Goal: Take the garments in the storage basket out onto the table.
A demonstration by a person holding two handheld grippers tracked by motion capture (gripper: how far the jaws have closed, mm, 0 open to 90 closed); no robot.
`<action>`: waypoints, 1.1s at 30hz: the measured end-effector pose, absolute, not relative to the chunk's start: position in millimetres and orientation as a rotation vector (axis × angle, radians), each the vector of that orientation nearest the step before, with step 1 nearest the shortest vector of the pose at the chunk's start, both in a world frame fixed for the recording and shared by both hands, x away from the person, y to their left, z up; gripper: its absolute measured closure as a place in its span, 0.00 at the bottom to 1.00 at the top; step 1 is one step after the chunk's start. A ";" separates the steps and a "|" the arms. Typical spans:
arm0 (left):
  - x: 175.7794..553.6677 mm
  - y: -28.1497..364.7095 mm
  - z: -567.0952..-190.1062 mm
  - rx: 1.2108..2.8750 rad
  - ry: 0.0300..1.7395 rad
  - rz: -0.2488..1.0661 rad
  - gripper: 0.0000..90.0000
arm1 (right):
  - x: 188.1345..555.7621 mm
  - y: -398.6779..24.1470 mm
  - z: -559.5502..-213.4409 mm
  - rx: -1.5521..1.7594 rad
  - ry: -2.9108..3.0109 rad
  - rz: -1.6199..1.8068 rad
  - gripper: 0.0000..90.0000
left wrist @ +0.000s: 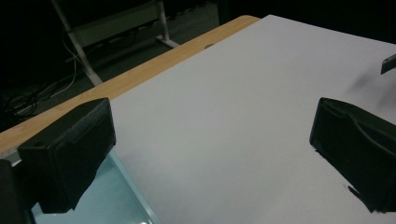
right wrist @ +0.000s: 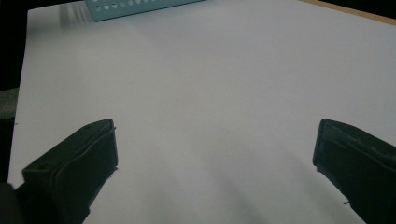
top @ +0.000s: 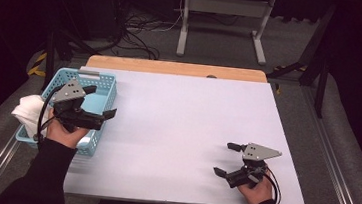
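Note:
A light blue plastic basket point(top: 105, 99) stands at the table's left edge, and a white cloth point(top: 28, 109) hangs over its left rim. My left gripper point(top: 102, 101) is held over the basket's right side, open, with nothing between its jaws. In the left gripper view the left gripper point(left wrist: 212, 158) spans the basket's rim point(left wrist: 133, 196) and bare white table. My right gripper point(top: 225, 159) rests low at the front right of the table, open and empty. The right gripper view has the right gripper point(right wrist: 215, 163) wide apart over the white surface, with the basket point(right wrist: 135, 7) far off at the top.
The white tabletop point(top: 186, 127) has a wooden strip point(top: 177, 68) along its far edge. Beyond it are a grey floor with cables point(top: 135, 32) and a white metal stand point(top: 224, 21). Dark frame legs point(top: 318, 65) stand at the right.

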State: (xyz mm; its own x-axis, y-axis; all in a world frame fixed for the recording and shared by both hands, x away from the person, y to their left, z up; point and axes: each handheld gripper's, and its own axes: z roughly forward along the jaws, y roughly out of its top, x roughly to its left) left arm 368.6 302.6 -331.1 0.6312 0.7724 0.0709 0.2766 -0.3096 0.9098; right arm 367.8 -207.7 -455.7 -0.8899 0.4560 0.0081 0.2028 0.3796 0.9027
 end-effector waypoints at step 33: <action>360.7 363.0 -306.7 1.819 0.977 0.763 0.00 | 368.1 -207.2 -456.1 0.585 2.402 1.514 0.01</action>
State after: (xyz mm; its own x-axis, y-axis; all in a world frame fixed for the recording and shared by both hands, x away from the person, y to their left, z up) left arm 360.7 363.0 -306.7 0.4963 0.8627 0.0967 0.3030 -0.2765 0.9120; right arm 368.1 -207.2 -456.1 -0.8906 0.4548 0.0085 0.2039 0.3824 0.9012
